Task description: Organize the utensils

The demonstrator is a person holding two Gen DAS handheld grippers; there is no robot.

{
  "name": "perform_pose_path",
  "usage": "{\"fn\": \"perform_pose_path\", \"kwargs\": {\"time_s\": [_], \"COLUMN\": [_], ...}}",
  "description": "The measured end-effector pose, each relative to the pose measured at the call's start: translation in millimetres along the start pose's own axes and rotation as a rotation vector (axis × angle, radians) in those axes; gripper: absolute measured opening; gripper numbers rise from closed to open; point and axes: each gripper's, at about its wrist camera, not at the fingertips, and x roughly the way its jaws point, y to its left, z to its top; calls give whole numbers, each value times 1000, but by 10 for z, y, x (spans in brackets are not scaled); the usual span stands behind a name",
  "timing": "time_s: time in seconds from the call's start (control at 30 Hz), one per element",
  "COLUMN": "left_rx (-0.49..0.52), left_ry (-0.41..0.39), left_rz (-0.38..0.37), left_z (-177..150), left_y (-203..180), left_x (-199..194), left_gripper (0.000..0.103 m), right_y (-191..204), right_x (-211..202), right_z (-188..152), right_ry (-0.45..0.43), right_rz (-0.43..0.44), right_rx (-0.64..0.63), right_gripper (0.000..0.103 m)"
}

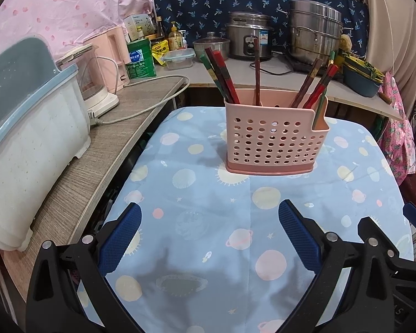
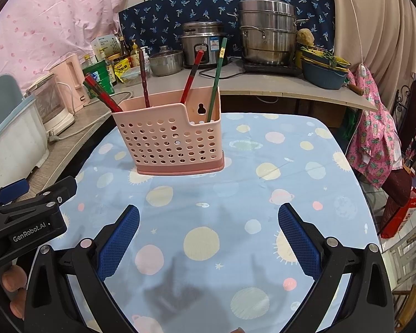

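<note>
A pink perforated utensil holder point(image 1: 271, 136) stands on the blue planet-print tablecloth point(image 1: 208, 216); it also shows in the right wrist view point(image 2: 172, 141). Several red, brown and green chopsticks point(image 1: 224, 77) stand in it, some leaning left, some right point(image 1: 319, 83); the right wrist view shows a green one point(image 2: 215, 83) upright at its right end. My left gripper point(image 1: 209, 236) is open and empty, well short of the holder. My right gripper point(image 2: 208, 236) is open and empty, also short of the holder. The left gripper's body shows at the left of the right wrist view point(image 2: 22, 216).
A grey counter point(image 1: 102, 149) on the left carries a white-and-blue dish rack point(image 1: 27, 127) and a kettle point(image 1: 97, 83). The back counter point(image 1: 291, 75) holds a rice cooker point(image 1: 248, 38), a steel steamer pot point(image 1: 314, 33), tins and bottles. A pink garment point(image 2: 374, 144) hangs at right.
</note>
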Motion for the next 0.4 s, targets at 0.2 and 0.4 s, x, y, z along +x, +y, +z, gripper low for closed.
{"fn": "perform_pose_path", "kwargs": {"time_s": [0.2, 0.4], "left_rx": [13, 0], "left_ry": [-21, -16], "left_rz": [2, -8], "left_z": [1, 18], "left_y": [-42, -33], "left_x": [-34, -21], "left_gripper": [95, 95], "right_y": [-1, -24], "right_x": [0, -5], "right_z": [-1, 40], "right_ry": [-1, -5], "right_rz": [0, -2], "right_rx": [-1, 1], "right_gripper": [97, 97]}}
